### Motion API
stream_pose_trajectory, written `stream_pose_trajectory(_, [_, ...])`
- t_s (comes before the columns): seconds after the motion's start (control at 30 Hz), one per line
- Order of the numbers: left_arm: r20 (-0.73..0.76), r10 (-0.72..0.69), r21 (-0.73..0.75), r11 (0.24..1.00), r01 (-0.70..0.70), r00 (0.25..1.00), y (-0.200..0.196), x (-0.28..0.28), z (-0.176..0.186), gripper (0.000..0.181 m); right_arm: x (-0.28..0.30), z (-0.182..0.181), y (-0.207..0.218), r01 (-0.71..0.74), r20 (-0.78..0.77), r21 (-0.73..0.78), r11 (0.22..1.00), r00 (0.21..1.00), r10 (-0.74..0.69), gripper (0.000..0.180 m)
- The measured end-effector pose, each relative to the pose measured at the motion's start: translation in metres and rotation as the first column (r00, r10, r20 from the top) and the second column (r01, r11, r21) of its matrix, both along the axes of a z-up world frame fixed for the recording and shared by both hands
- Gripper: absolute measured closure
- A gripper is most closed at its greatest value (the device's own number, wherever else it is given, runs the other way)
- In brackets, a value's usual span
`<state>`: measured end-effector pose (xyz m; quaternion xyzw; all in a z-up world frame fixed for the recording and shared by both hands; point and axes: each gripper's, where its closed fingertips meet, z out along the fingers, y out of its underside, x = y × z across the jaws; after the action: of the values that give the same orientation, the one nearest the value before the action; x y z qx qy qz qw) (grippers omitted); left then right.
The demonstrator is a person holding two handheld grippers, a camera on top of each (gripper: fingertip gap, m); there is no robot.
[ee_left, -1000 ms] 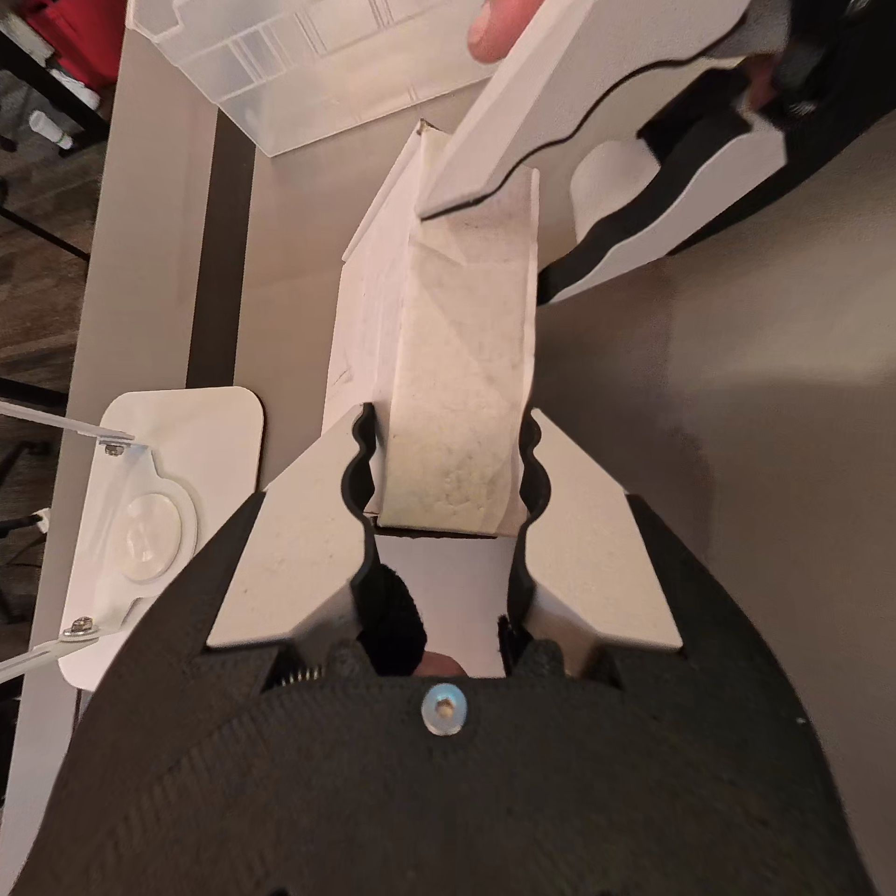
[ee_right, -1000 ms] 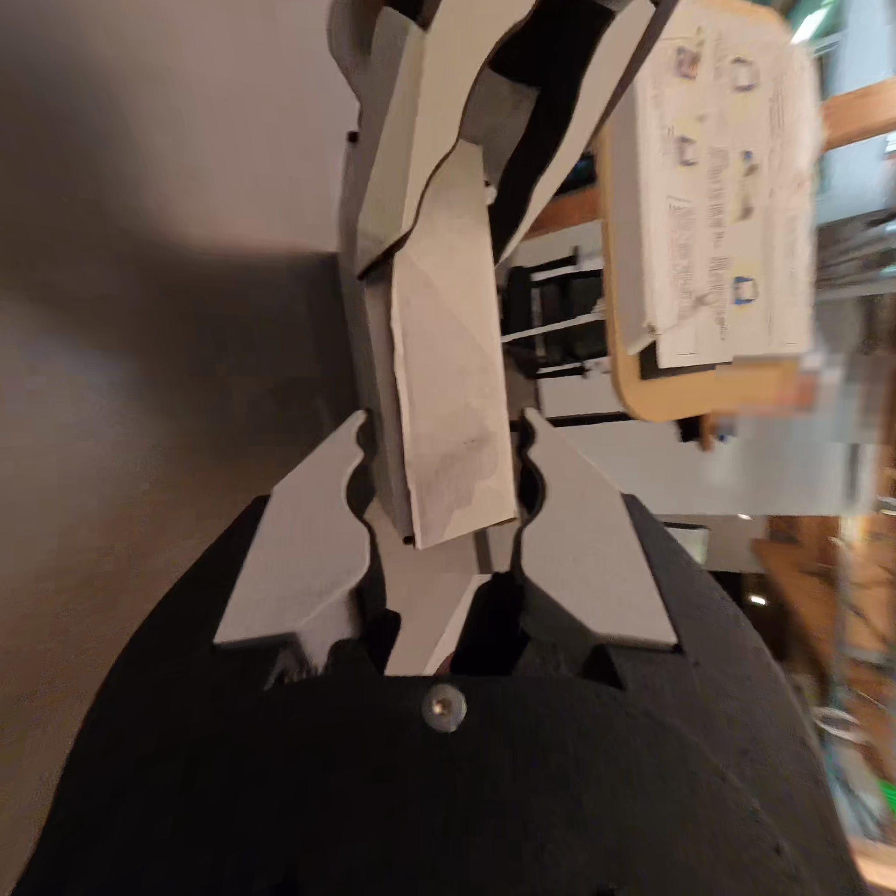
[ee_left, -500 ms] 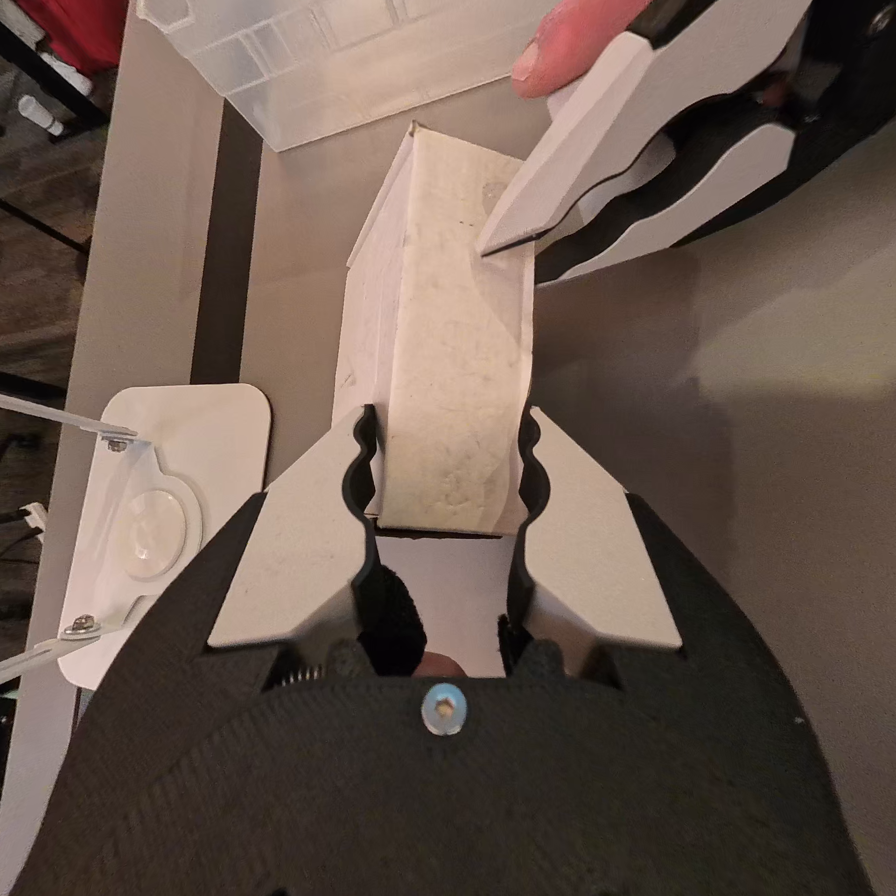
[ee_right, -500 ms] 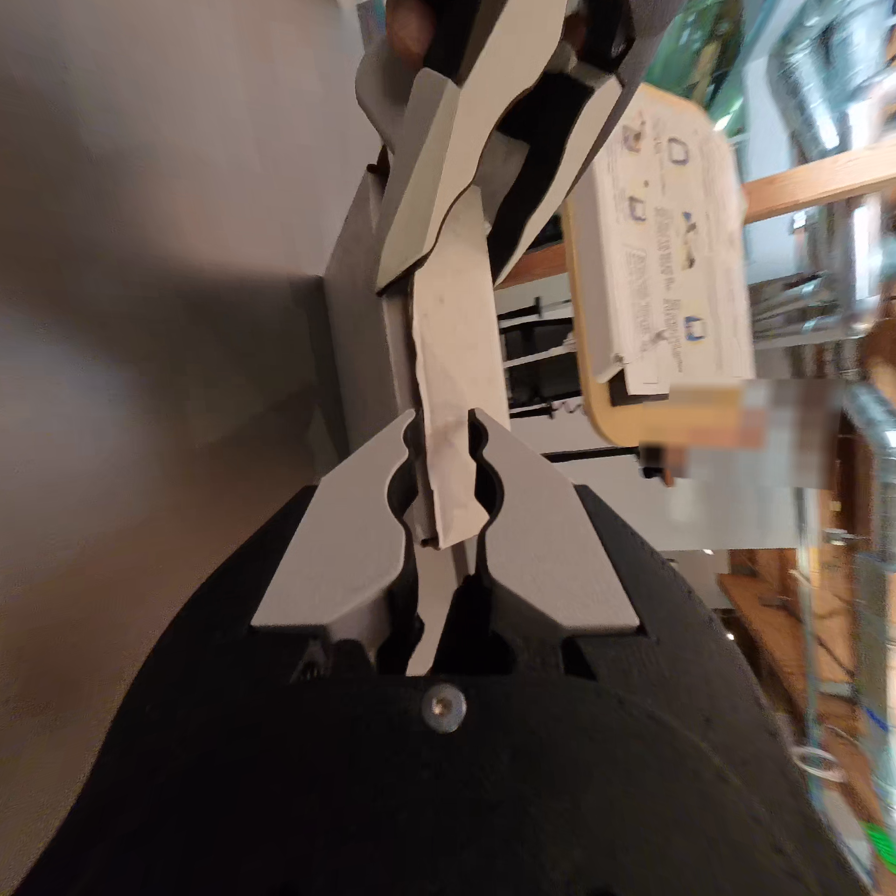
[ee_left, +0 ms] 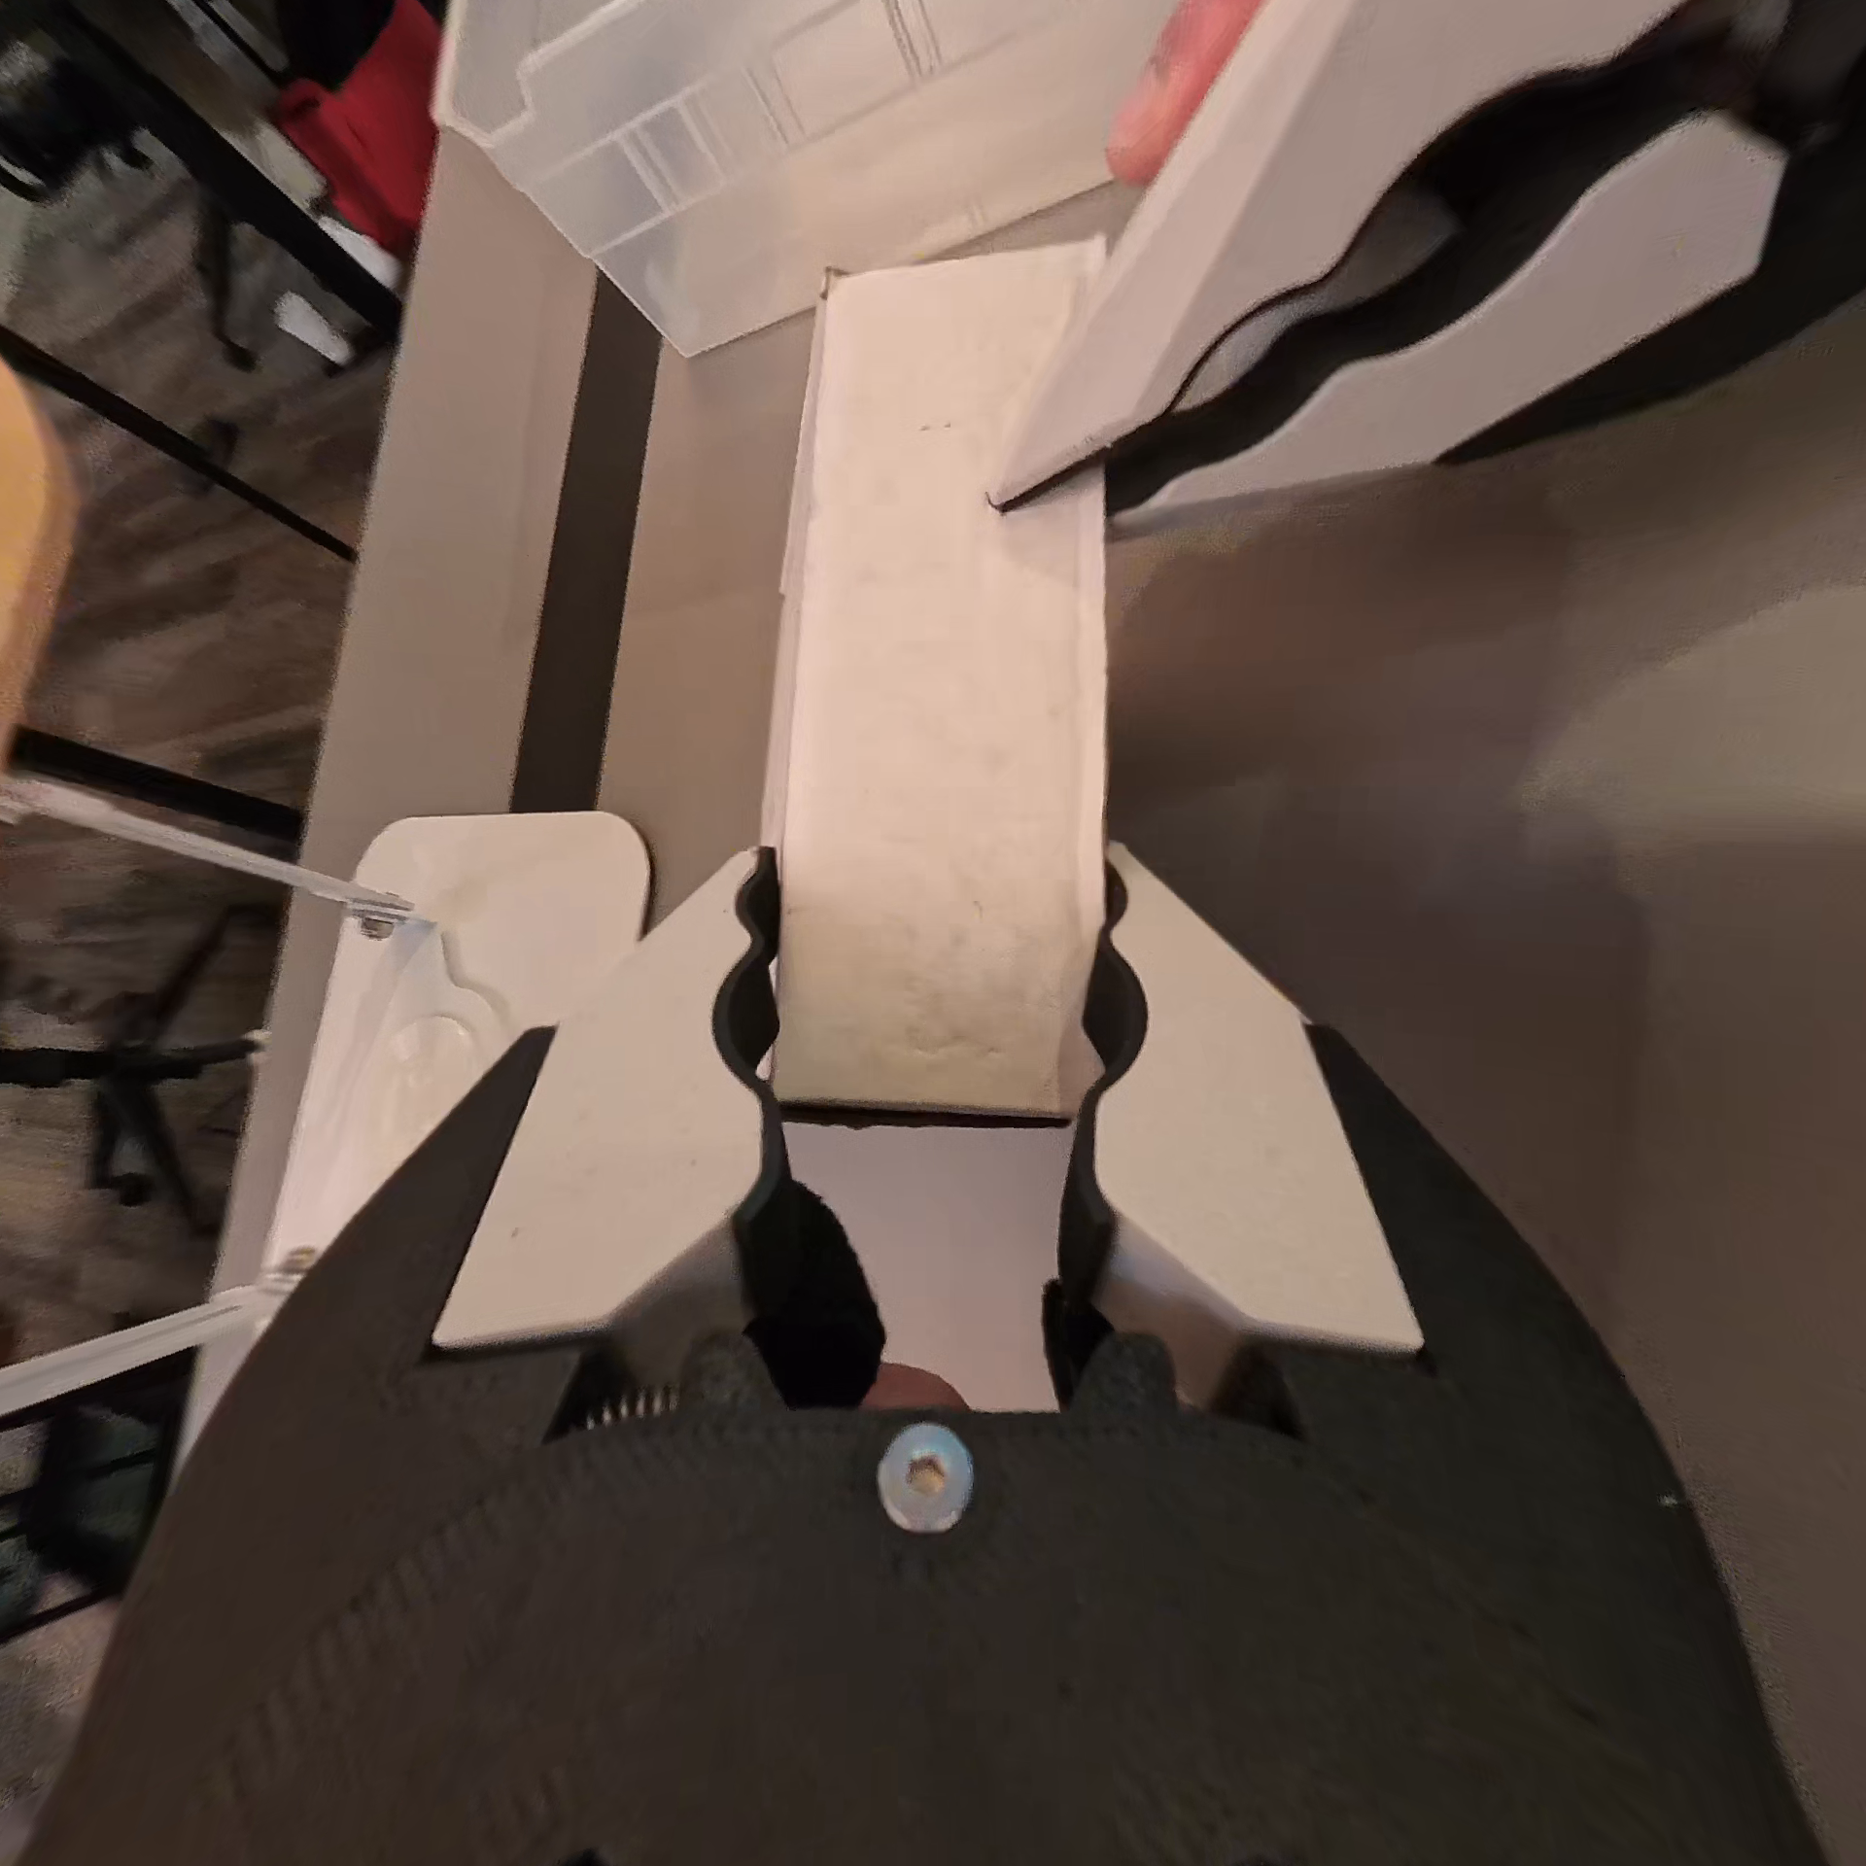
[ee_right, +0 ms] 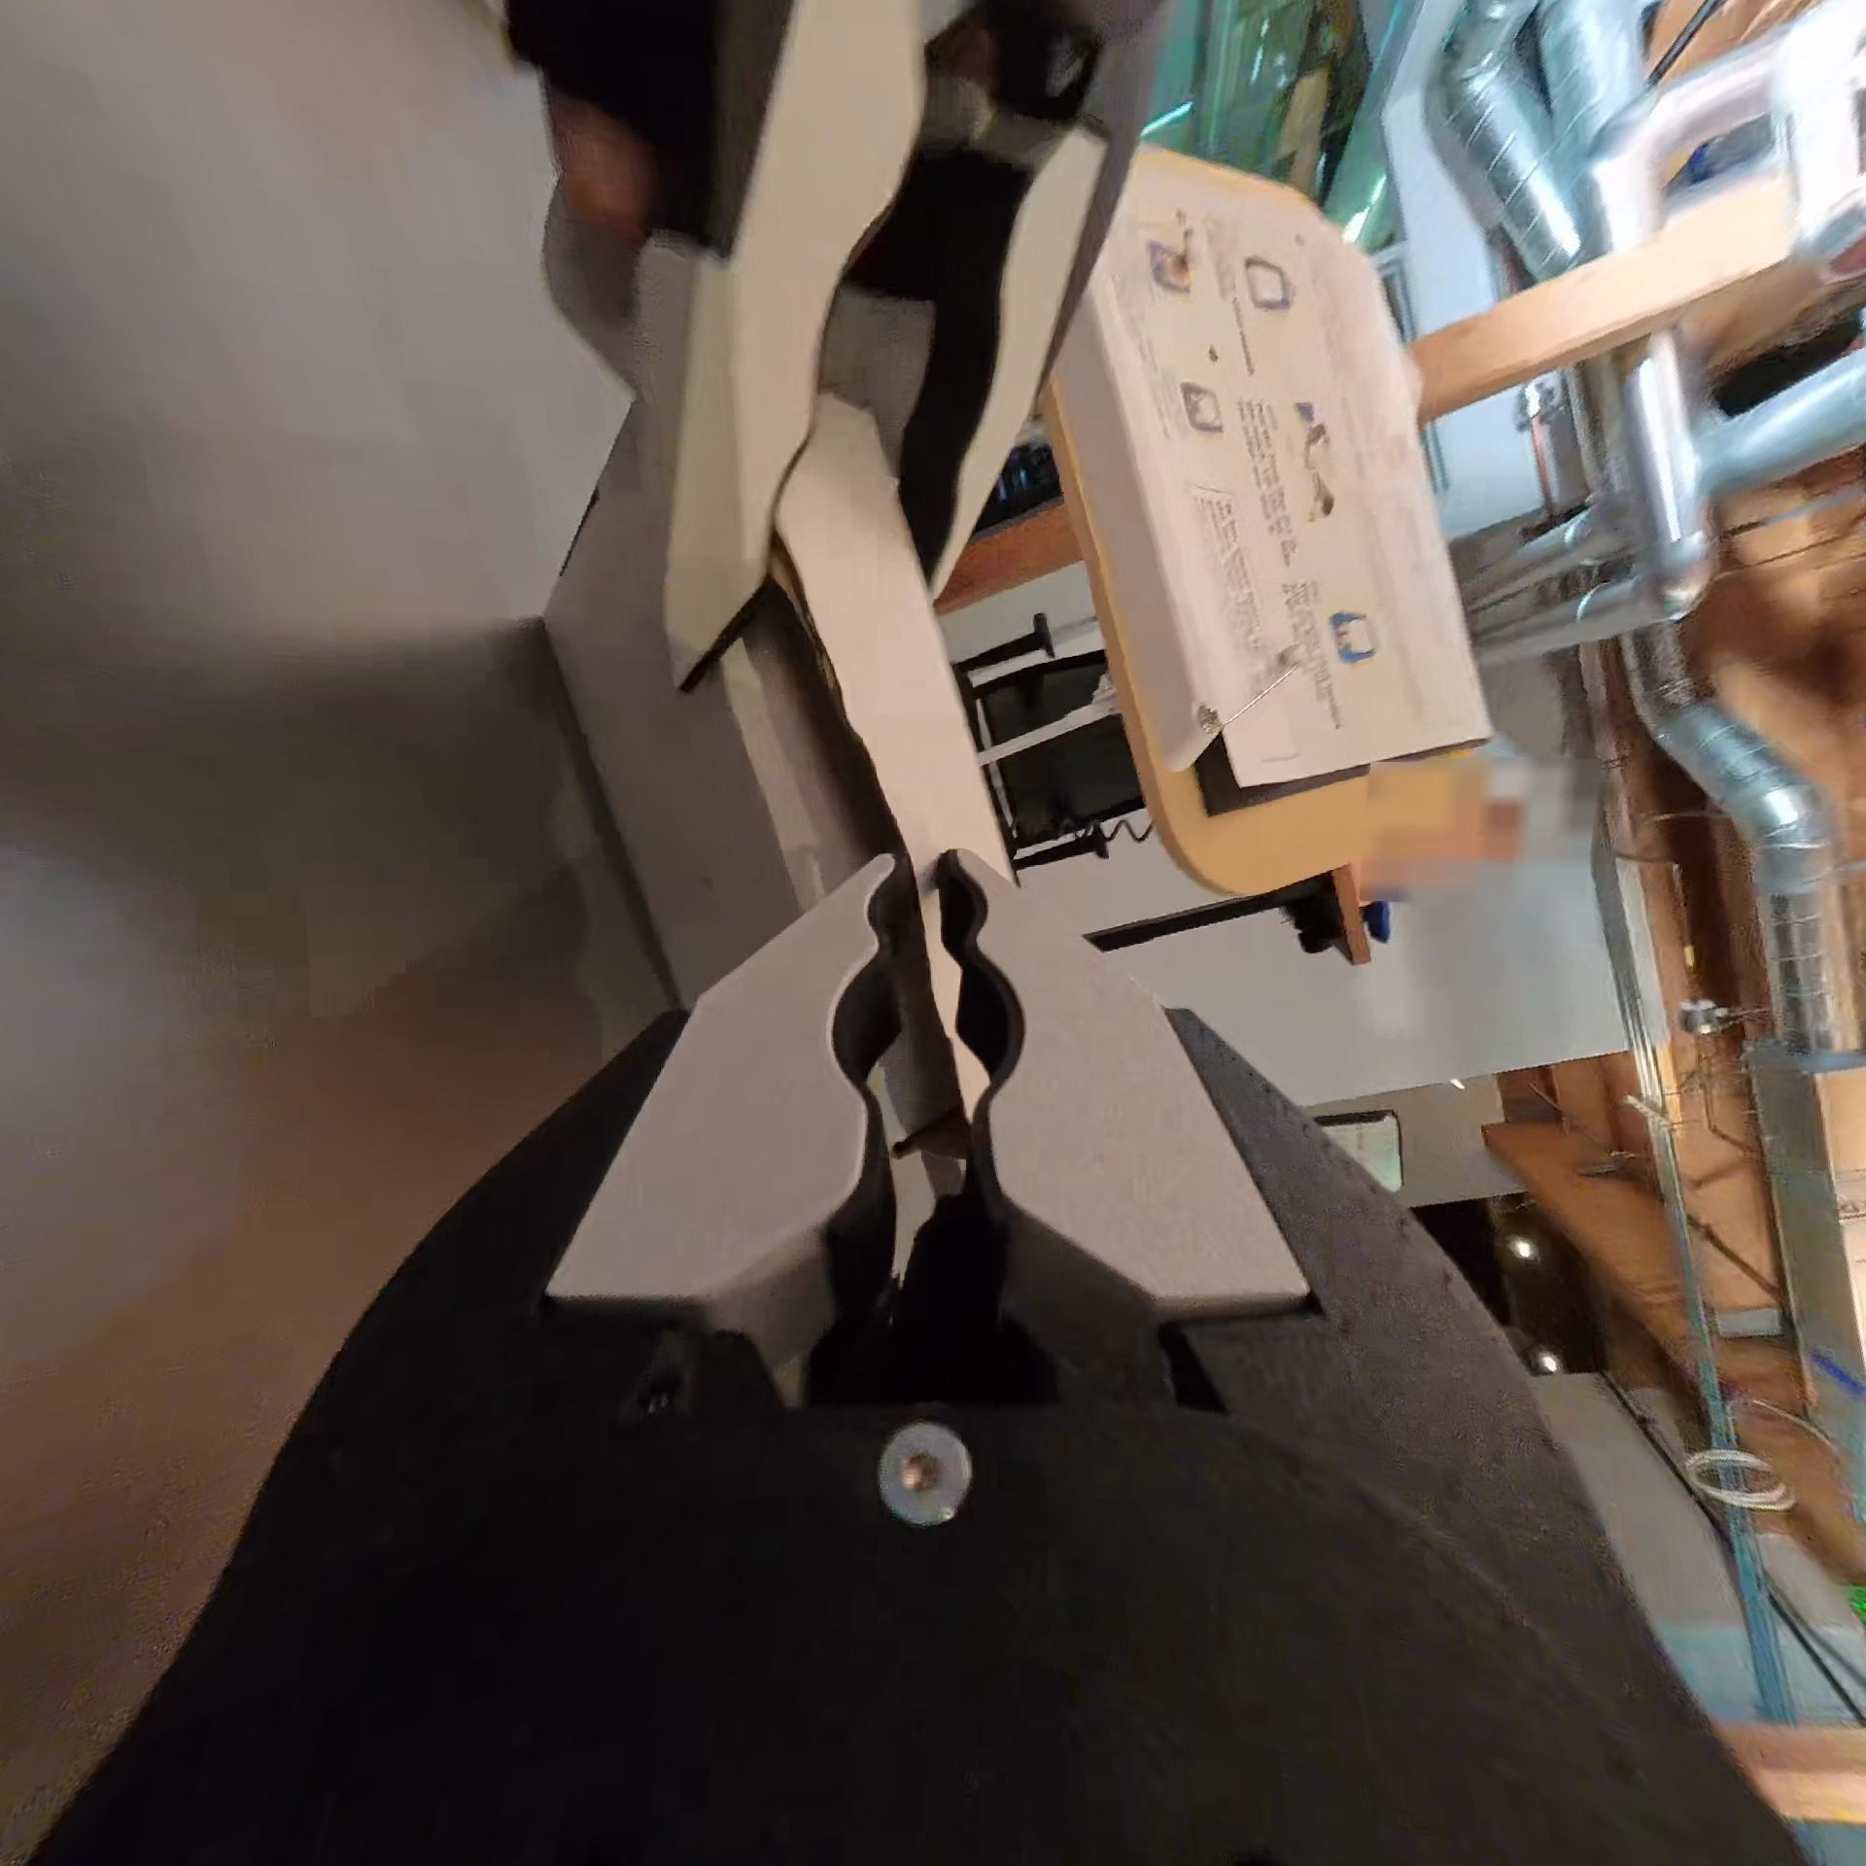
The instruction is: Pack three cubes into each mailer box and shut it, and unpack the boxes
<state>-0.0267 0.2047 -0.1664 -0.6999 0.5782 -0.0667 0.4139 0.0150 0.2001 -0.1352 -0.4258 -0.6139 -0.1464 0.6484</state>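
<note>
A white mailer box (ee_left: 939, 707) lies lengthways on the grey table, its lid down. My left gripper (ee_left: 934, 878) is shut on its near end, one finger on each long side. My right gripper (ee_left: 1060, 500) comes in from the upper right, at the box's far right edge. In the right wrist view my right gripper (ee_right: 921, 868) is almost closed on a thin cardboard edge of the box lid (ee_right: 889, 656). The left gripper (ee_right: 808, 626) shows at the box's other end. No cubes are in view.
A clear plastic bin (ee_left: 808, 131) stands just beyond the box. A white plate with a round lens (ee_left: 454, 959) sits at the table's left edge. A wooden board with papers (ee_right: 1282, 525) and metal pipes lie beyond the table.
My right gripper has closed from wide open to nearly shut on the lid's edge. The lid, bulged a second ago, now lies flat. My left gripper keeps its hold.
</note>
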Motion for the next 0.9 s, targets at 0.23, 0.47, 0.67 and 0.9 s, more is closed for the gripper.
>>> stream_pose_trajectory(0.23, [-0.006,0.01,0.061,0.998,-0.01,1.0,-0.005,0.001,0.002,0.121,-0.001,0.01,-0.006,-0.045,-0.092,-0.25,0.967,0.996,0.023,0.176])
stream_pose_trajectory(0.47, [0.145,0.039,0.074,0.996,-0.05,0.989,-0.006,0.004,0.014,0.123,0.004,0.005,-0.005,-0.01,-0.031,-0.273,0.962,1.0,0.002,0.177])
stream_pose_trajectory(0.67, [0.192,0.052,0.119,0.99,-0.076,0.98,-0.009,0.002,0.013,0.122,0.004,0.005,-0.008,-0.008,-0.014,-0.286,0.958,1.0,0.004,0.177])
stream_pose_trajectory(0.9, [0.086,0.038,0.17,0.984,-0.052,0.996,-0.017,0.002,0.0,0.139,0.007,0.016,-0.01,-0.009,-0.022,-0.395,0.919,1.0,0.001,0.179])
